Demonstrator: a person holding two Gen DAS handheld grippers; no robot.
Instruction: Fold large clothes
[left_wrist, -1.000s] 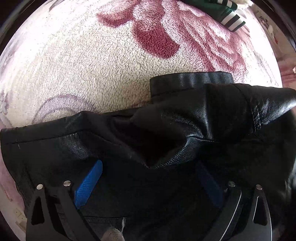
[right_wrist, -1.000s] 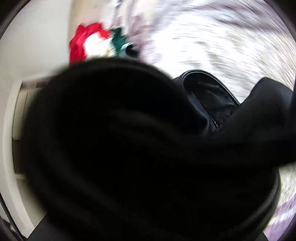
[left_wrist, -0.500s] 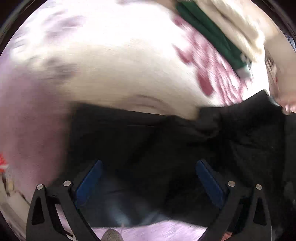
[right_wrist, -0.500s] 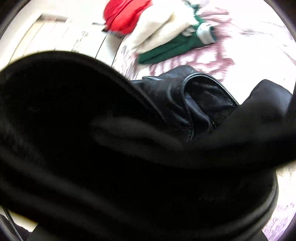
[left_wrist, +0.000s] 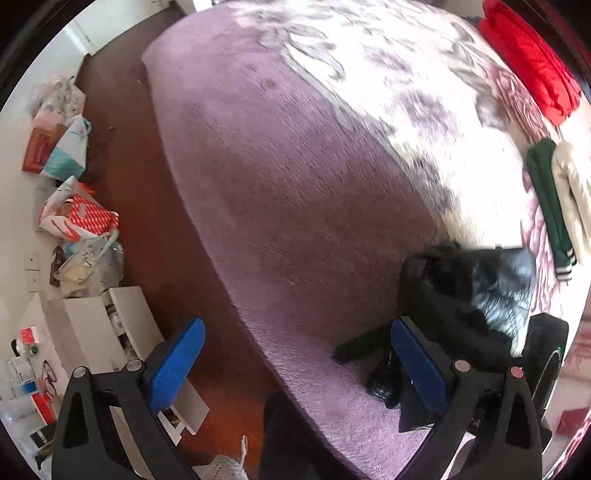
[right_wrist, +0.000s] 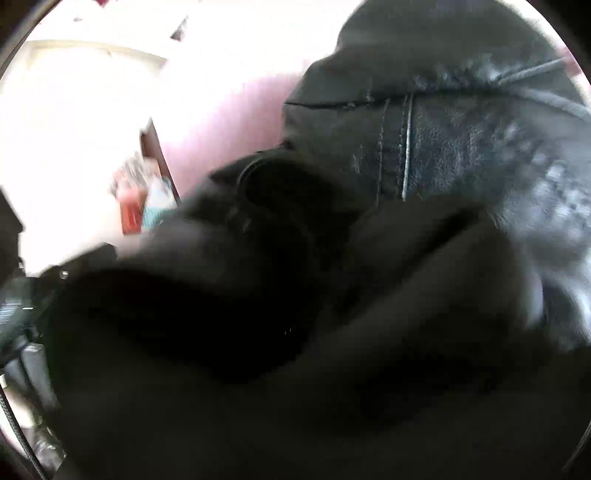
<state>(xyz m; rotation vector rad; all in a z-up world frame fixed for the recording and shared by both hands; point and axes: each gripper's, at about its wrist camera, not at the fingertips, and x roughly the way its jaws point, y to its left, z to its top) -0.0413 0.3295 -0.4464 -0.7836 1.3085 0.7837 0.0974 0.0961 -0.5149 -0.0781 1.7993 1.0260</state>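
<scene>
A black leather jacket (left_wrist: 476, 291) is bunched up at the lower right of the left wrist view, over the purple fleece bed cover (left_wrist: 295, 184). My left gripper (left_wrist: 295, 358) is open and empty, its blue pads wide apart, to the left of the jacket. In the right wrist view the jacket (right_wrist: 443, 147) fills nearly the whole picture and hides my right gripper's fingers, so their state does not show.
A red garment (left_wrist: 532, 59) and a folded green and cream garment (left_wrist: 554, 199) lie at the bed's far right. Left of the bed is brown floor (left_wrist: 147, 221) with bags and boxes (left_wrist: 77, 218) and a white cabinet (left_wrist: 107, 325).
My left gripper has let go of the jacket and swung left, away from it, now facing the bed edge and floor. The right gripper has lifted and turned with the jacket over it.
</scene>
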